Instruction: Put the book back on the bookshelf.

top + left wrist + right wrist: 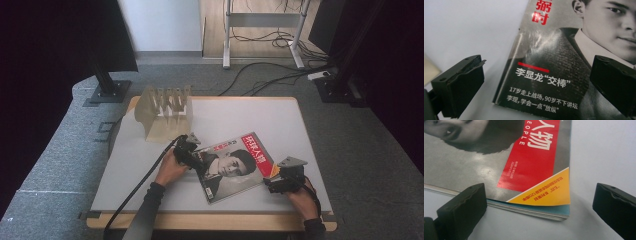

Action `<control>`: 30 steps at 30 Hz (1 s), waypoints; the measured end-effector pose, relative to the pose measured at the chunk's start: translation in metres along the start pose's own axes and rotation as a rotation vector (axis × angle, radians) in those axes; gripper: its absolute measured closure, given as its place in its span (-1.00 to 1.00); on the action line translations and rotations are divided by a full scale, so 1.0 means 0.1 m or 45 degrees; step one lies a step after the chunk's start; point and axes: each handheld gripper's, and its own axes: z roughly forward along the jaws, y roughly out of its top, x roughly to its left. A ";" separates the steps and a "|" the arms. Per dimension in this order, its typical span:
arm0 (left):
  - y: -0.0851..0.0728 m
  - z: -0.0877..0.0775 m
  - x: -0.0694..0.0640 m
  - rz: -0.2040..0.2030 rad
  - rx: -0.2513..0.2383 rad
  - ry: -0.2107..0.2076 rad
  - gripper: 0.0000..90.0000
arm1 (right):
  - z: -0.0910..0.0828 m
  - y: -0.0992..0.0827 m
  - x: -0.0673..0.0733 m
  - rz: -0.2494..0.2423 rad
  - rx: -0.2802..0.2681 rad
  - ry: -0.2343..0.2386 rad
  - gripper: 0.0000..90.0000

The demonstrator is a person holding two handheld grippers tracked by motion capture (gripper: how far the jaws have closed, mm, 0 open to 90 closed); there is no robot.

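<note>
A magazine (234, 165) with a black-and-white portrait cover and a red title band lies flat and askew on the white table (250, 115). My left gripper (199, 164) is open at the magazine's left edge. In the left gripper view its jaws (536, 87) straddle the magazine's (554, 57) lower spine corner without touching it. My right gripper (271, 184) is open at the magazine's right corner. In the right gripper view its jaws (539, 207) stand on either side of the yellow corner triangle (546, 192), just short of the page edges.
A wooden slotted rack (165, 117) stands at the table's back left, just behind the left hand. A black cable (145, 177) trails from the left gripper over the front edge. Monitor stands and floor cables lie beyond the table.
</note>
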 end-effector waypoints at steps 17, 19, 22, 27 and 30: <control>-0.08 -0.04 -0.15 -0.001 0.037 -0.011 -1.00 | 0.08 0.08 -0.06 -0.016 0.012 -0.030 -1.00; -0.11 -0.06 -0.17 -0.006 0.041 -0.006 -1.00 | 0.10 0.10 -0.08 -0.010 0.011 -0.036 -1.00; -0.17 -0.11 -0.22 -0.017 0.040 0.002 -1.00 | 0.14 0.13 -0.10 -0.002 0.010 -0.043 -1.00; -0.31 -0.21 -0.32 -0.025 0.024 0.014 -1.00 | 0.21 0.18 -0.17 0.016 0.012 -0.032 -1.00; -0.38 -0.26 -0.37 -0.025 0.020 0.008 -1.00 | 0.26 0.23 -0.20 0.019 0.013 -0.030 -1.00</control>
